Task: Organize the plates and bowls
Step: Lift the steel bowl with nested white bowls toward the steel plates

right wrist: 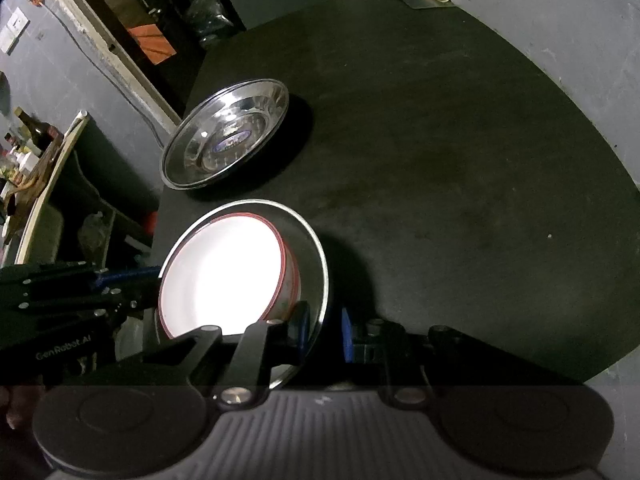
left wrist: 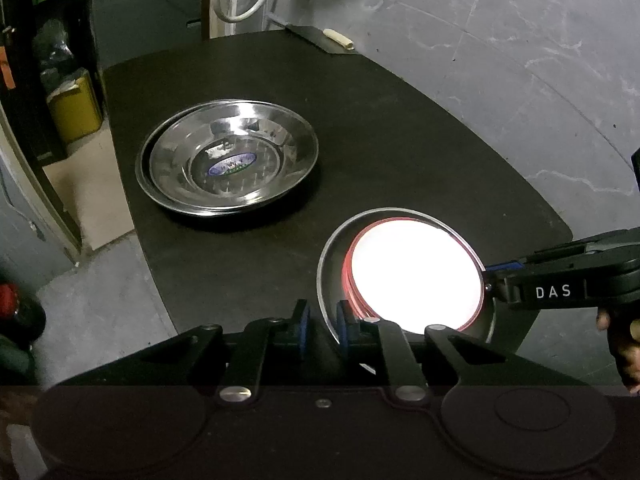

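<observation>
Both grippers are working on the same stack at the near edge of a dark round table [left wrist: 400, 128]: a steel bowl [left wrist: 326, 256] holding white bowls with red rims [left wrist: 416, 276] nested inside it. The left gripper [left wrist: 323, 326] is sitting with one blue pad on each side of the steel bowl's near rim, jaws drawn in close on it. The right gripper [right wrist: 325, 330] is doing the same on the opposite side of that rim, its jaws nearly together with the steel edge passing between them. In both views the pads look to be pressing the metal, though glare from the white bowls is washing out the contact, so the grip is likely rather than certain. Farther back on the table, well apart from this stack, two steel plates [left wrist: 228, 160] are lying nested one in the other, the upper one carrying an oval sticker in its middle.
</observation>
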{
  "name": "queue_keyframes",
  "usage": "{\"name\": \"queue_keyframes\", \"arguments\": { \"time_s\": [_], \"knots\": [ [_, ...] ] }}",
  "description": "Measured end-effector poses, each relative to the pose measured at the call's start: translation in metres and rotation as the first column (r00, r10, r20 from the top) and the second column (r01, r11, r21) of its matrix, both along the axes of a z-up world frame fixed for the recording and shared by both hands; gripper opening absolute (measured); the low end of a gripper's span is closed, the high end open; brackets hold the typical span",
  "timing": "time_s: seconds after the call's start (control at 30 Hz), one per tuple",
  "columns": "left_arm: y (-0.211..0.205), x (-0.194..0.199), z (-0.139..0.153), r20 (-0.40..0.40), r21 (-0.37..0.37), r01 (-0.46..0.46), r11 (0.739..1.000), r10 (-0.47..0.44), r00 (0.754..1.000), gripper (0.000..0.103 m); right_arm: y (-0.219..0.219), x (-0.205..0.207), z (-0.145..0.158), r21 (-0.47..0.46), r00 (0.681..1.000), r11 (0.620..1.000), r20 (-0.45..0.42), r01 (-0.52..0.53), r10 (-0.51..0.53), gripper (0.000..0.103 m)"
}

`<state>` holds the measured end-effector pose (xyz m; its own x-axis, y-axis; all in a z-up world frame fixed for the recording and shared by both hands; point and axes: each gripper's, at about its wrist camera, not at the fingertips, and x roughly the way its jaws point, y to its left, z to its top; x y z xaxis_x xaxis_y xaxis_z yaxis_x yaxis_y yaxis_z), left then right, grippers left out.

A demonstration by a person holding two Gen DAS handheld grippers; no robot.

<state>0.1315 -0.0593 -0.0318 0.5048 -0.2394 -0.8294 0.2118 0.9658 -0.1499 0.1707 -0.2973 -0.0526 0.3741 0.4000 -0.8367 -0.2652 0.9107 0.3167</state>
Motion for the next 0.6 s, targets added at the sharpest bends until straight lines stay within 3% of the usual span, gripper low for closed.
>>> {"name": "queue_keyframes", "arguments": {
  "time_s": [0.6],
  "knots": [
    [0.0042,-0.0007,-0.0026,0.002,-0.028,0.001,1.0,-0.001,1.0,0.015,-0.0002,-0.001,-0.0007,0.008,1.0,1.0,-0.005,0.013,-0.013,0.019]
  ]
}}
